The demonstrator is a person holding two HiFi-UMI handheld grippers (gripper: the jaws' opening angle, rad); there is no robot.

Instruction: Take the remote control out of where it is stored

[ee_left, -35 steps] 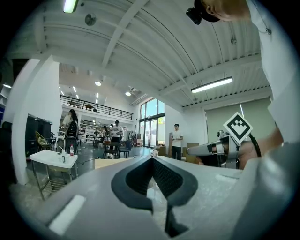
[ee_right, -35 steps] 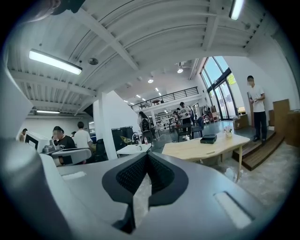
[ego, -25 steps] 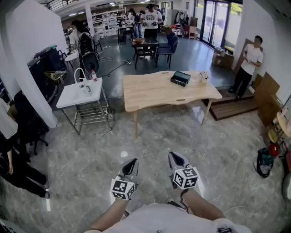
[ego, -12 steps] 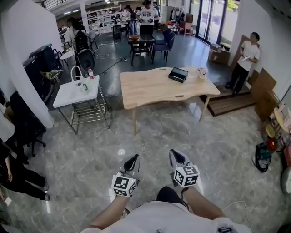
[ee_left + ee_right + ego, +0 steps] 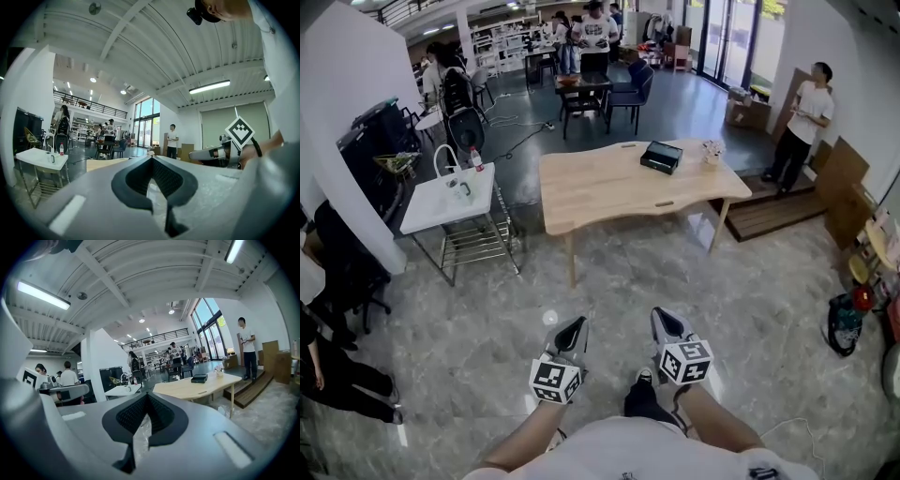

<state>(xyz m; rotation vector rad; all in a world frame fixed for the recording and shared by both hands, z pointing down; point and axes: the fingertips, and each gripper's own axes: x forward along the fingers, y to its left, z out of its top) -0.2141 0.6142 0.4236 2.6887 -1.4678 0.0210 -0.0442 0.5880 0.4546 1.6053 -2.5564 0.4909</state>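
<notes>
From my head view, my left gripper (image 5: 573, 328) and right gripper (image 5: 663, 320) hang low in front of me over the marble floor, both pinched shut with nothing in them. The remote control is not in sight. My guess is that it sits in the flat black box (image 5: 661, 157) on the wooden table (image 5: 609, 187), well ahead of me. I cannot tell whether that box is lidded or what it holds. Just beside it stands a small cup (image 5: 710, 154) with something pale in it. In the left gripper view, the left gripper (image 5: 151, 158) has its tips touching and is empty. The box is too small to make out there. In the right gripper view, the right gripper (image 5: 147, 395) is likewise closed on nothing, and the black box (image 5: 199, 378) looks shut on the tabletop. I expect a remote to be light, stiff and smooth, so I would pinch it across its narrow sides near the middle, clear of the buttons.
</notes>
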